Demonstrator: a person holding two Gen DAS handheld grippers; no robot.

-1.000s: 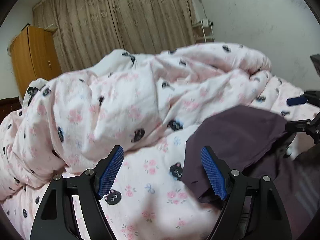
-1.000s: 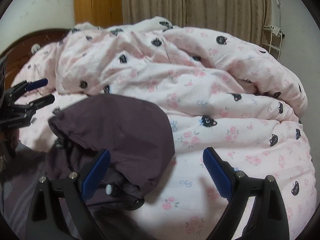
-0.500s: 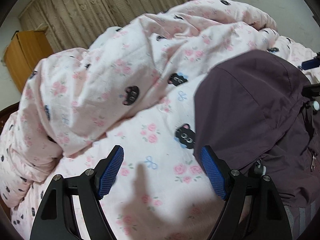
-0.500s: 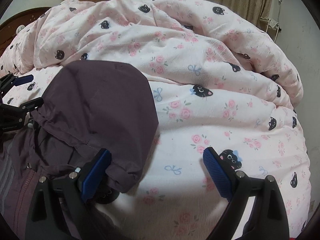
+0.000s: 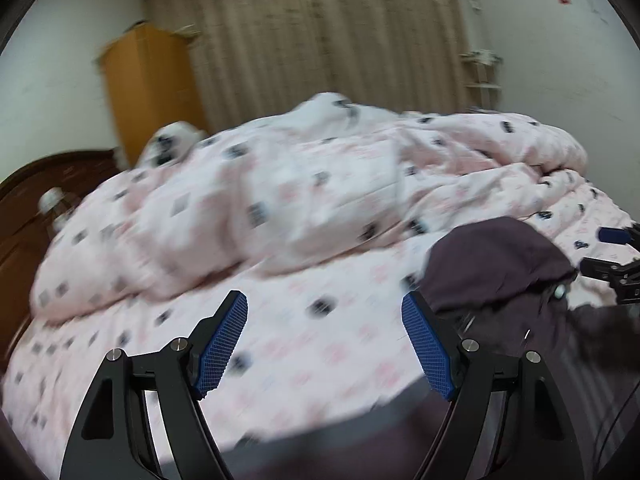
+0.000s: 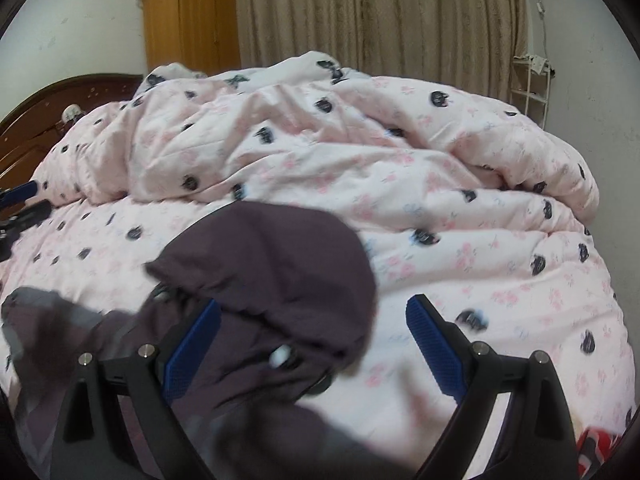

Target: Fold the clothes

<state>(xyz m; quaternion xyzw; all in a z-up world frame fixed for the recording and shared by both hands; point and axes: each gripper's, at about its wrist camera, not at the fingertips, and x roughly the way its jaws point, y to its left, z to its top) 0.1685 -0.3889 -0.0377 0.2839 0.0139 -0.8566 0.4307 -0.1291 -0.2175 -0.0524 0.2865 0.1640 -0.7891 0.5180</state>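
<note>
A large pink quilted duvet printed with roses and black cat faces [image 6: 400, 184] was seen heaped across the bed, with beige pleated curtains [image 6: 380, 12] and an orange wooden wardrobe [image 6: 188, 20] behind it. On the near part of the duvet a dark plum hooded jacket of thin woven fabric [image 6: 272, 264] was spread, its rounded hood lying toward the heap and its body trailing back toward the cameras, so that the long axis appeared to run from the near edge of the bed up to the hood; the hem was not shown.

The right gripper [image 6: 312, 340] was held with its blue pads wide apart and unpressed, the hood edge and a white cord toggle [image 6: 280, 356] lying below between them. The left gripper [image 5: 324, 340] was likewise spread wide over bare duvet, nothing being held, with the jacket just beside its right-hand pad.

The garment was judged not yet laid flat. The step would be done well if the hood were smoothed and the body straightened before any fold, each gripper being closed on one layer of jacket only, clear of the duvet beneath, since bunched bedding could be caught up with it.
</note>
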